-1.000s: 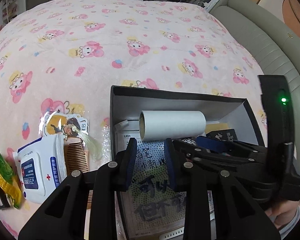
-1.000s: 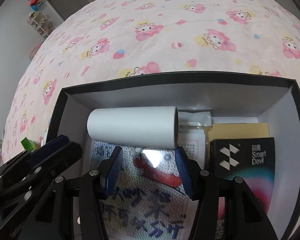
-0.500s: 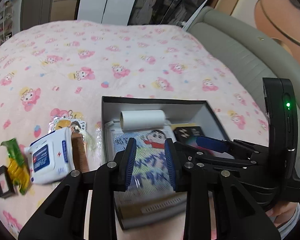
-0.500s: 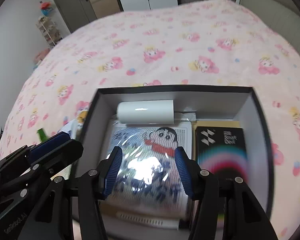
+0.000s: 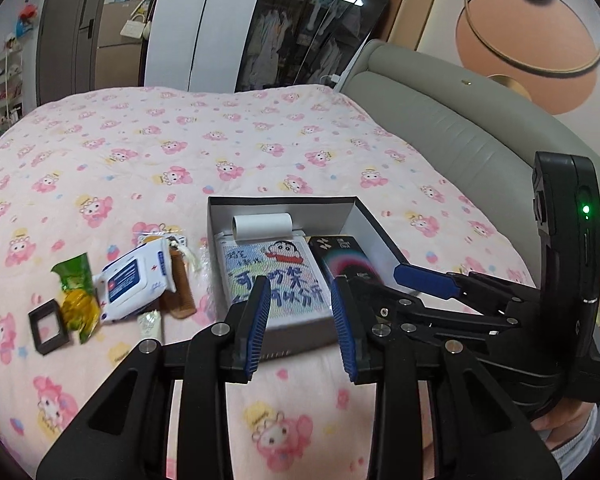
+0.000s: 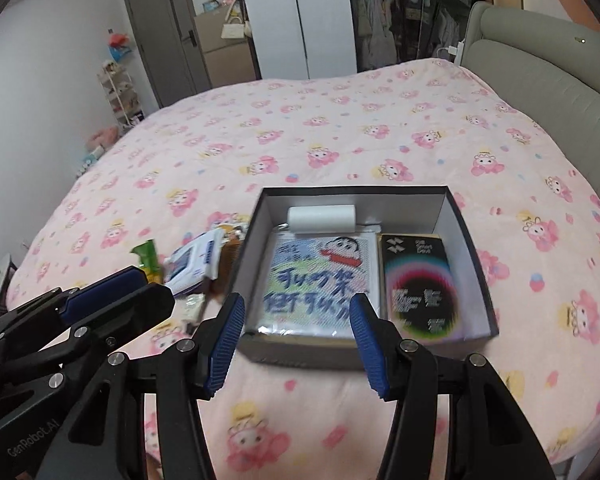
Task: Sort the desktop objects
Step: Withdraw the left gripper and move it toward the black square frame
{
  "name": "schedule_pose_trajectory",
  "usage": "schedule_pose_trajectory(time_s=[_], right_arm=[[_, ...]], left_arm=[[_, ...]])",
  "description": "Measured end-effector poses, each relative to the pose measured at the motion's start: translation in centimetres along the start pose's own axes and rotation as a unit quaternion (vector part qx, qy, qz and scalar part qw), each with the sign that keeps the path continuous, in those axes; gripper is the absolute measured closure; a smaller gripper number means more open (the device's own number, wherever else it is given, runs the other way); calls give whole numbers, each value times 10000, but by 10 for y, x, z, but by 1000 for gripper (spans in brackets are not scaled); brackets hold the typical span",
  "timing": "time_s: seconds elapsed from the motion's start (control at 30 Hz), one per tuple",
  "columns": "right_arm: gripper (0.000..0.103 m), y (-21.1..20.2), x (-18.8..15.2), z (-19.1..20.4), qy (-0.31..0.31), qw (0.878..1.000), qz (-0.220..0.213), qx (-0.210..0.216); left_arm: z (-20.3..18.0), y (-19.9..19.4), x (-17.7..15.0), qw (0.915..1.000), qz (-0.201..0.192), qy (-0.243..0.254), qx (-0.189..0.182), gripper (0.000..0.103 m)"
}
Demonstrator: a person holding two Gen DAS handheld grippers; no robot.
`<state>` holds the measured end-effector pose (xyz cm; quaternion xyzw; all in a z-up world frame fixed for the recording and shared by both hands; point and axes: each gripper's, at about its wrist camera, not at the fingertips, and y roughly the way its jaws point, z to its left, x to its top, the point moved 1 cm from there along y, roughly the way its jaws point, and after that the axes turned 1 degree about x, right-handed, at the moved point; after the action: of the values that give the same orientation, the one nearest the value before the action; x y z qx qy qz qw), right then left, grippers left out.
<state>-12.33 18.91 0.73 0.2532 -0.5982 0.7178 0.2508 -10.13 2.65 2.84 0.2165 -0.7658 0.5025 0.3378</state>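
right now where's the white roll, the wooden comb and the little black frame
white roll (image 6: 321, 219): right wrist view, middle of its side
wooden comb (image 5: 181, 286): left wrist view, on its teeth
black frame (image 5: 48, 331): left wrist view, its right border

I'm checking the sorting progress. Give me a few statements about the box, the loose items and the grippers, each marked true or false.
1. The white roll lies inside the box. True.
2. The wipes pack is in the box. False: it lies on the bedspread, left of the box.
3. The left gripper holds the comb. False: nothing is between its opening jaws.
4. The black booklet lies right of the cartoon picture. True.
5. The right gripper is empty. True.
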Motion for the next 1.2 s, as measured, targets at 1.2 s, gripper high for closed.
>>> schedule_pose_trajectory(time_s=[1.2], right_arm=[[52, 50, -66, 159, -890, 9884, 566, 1089]], left_arm=[[145, -86, -105, 9881, -142, -1117, 1050, 70]])
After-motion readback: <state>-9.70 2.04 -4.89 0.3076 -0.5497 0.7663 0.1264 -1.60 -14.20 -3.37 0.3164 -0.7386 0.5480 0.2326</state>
